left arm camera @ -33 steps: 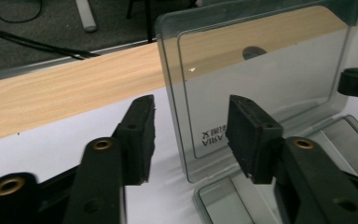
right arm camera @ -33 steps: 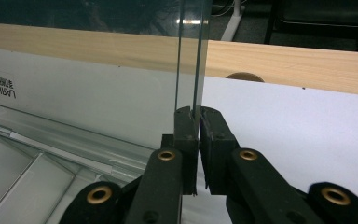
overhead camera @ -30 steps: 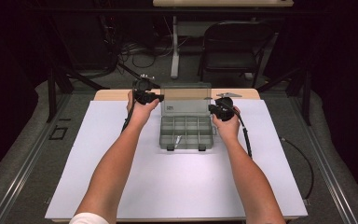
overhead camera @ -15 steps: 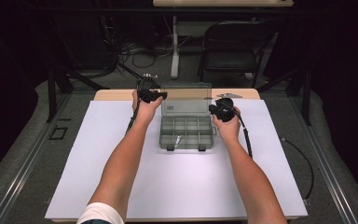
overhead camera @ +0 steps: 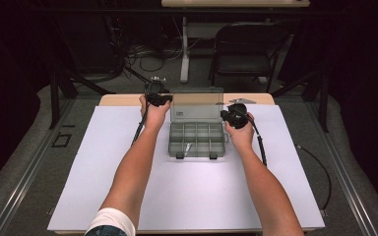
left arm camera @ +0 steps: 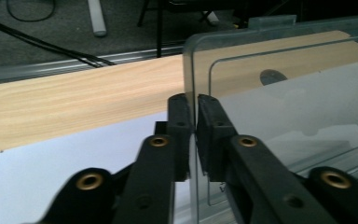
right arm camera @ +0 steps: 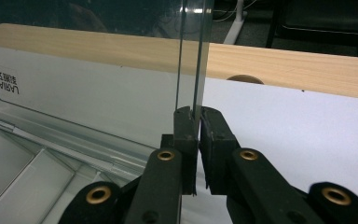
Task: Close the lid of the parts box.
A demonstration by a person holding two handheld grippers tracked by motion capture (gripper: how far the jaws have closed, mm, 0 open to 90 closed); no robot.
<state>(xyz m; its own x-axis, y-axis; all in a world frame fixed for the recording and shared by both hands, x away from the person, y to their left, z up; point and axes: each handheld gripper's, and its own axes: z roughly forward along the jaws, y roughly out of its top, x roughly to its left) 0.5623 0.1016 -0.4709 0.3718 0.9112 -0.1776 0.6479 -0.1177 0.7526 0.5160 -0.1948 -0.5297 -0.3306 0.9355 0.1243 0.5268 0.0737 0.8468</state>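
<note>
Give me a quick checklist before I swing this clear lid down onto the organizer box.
1. Left gripper clamped on the lid's left edge: ok; its fingers have just closed on it.
2. Right gripper clamped on the lid's right edge: ok.
3. Lid upright, held at both sides: ok.
4. Box resting flat on the white sheet: ok.
5. Nothing sticking up from the compartments, one small item lying low: ok.
6. Front latches free to catch: cannot tell.
</note>
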